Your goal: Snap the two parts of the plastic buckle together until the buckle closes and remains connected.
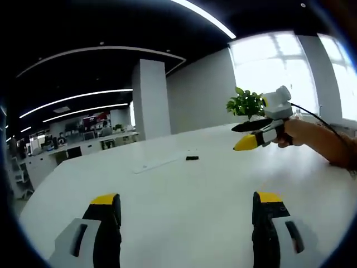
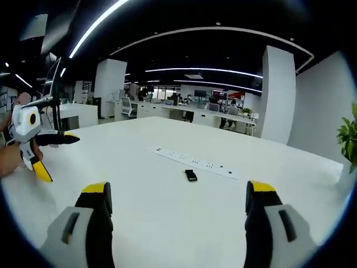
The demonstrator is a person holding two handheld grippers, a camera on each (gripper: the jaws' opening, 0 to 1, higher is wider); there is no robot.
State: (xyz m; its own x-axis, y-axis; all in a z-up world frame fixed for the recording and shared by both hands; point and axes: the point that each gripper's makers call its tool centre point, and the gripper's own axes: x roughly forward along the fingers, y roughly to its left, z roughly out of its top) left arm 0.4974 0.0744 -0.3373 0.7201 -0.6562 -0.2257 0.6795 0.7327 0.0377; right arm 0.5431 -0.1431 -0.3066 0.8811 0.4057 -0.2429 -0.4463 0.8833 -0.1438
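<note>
White bench: a large white bench point(image 1: 184, 190) carries everything; its top is smooth and mostly bare.
Buckle: a small black buckle point(image 2: 191, 175) lies flat on the bench, just in front of the power strip. In the left gripper view it is the small dark piece point(image 1: 192, 158) far ahead. I cannot tell if its two parts are joined.
Power strip: a long white power strip point(image 2: 192, 160) is set into the bench top, touching nothing.
Left gripper: the left gripper point(image 1: 187, 209) hovers above the bench with its yellow-tipped jaws spread wide and nothing between them. In the right gripper view it appears at the left edge point(image 2: 56, 156), held by a hand point(image 2: 11, 159), jaws apart.
Right gripper: the right gripper point(image 2: 181, 204) also has its jaws spread, empty, well apart from the buckle. In the left gripper view it hangs in the air at the right point(image 1: 245, 137), held by a hand point(image 1: 295, 134).
Plant: a green plant point(image 1: 245, 104) stands at the far side of the bench.
Room: an office with desks and ceiling light strips lies behind.
</note>
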